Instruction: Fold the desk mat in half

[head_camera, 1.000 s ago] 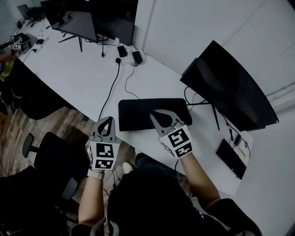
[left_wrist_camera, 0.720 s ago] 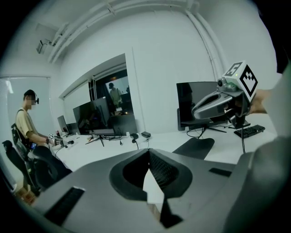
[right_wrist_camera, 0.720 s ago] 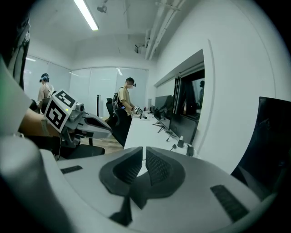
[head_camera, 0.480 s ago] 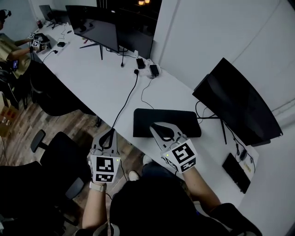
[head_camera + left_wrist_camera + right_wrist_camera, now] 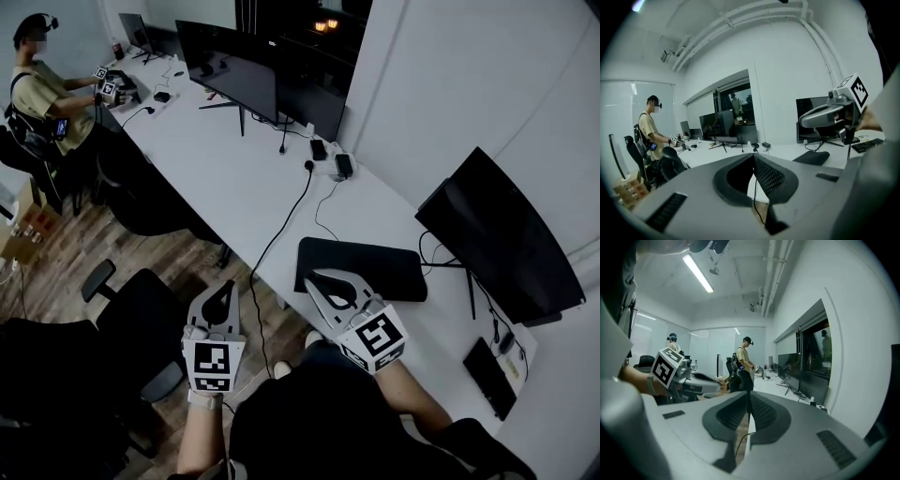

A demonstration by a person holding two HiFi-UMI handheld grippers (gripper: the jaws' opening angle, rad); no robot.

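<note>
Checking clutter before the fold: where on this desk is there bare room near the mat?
The widest bare stretch of desk lies between the stand of the far monitor and the desk mat, left of the black cable. Crowded: the chargers by the wall, and the foot and wires of the right monitor, beside the mat's right end.

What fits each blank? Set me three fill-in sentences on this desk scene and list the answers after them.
1. The jaws of the left gripper and the right gripper are both ____, with nothing between them.
2. The desk mat lying in front of the right gripper is ____ in colour.
3. It lies on a long ____ desk.
Missing words: shut; black; white.
</note>
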